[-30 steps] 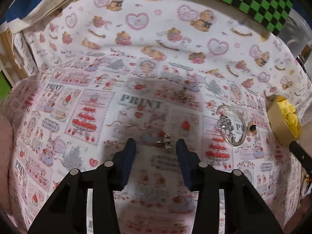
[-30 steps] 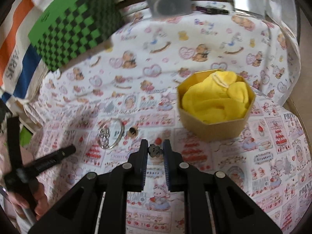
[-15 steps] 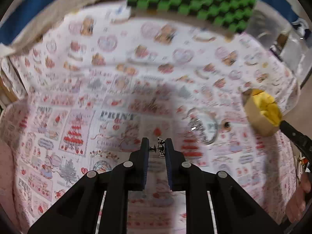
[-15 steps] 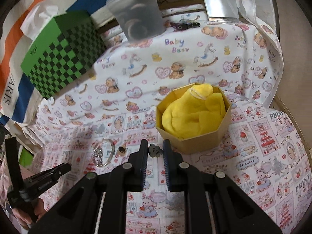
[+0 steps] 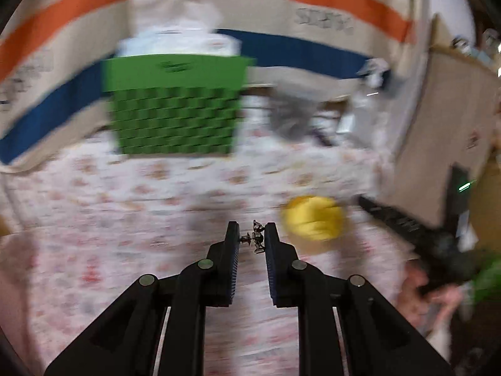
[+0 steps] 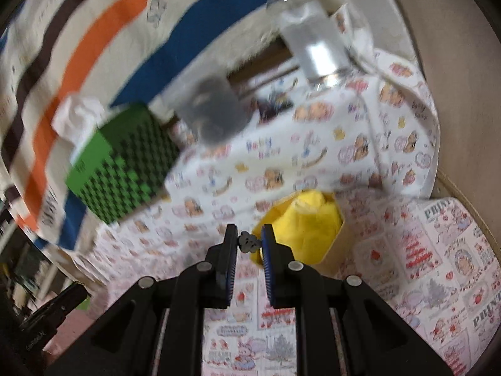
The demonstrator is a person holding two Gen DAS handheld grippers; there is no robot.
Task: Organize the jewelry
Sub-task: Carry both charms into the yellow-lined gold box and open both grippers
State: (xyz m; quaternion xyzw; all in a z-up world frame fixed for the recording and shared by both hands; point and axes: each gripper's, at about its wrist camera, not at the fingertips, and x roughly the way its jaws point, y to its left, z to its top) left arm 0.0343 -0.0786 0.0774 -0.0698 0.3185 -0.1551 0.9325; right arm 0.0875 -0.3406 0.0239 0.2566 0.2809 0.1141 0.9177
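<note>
Left wrist view, badly blurred, shows the left gripper (image 5: 252, 240) raised above the printed cloth (image 5: 125, 219), its fingers narrowed on a small silver earring (image 5: 255, 240) pinched at the tips. Beyond them sits the yellow-lined box (image 5: 313, 217). From the right wrist, the right gripper (image 6: 249, 241) points level toward that box (image 6: 308, 228), fingers clamped on a dark flower-shaped earring (image 6: 249, 242). A green checkered box (image 6: 122, 169) stands farther back on the left.
</note>
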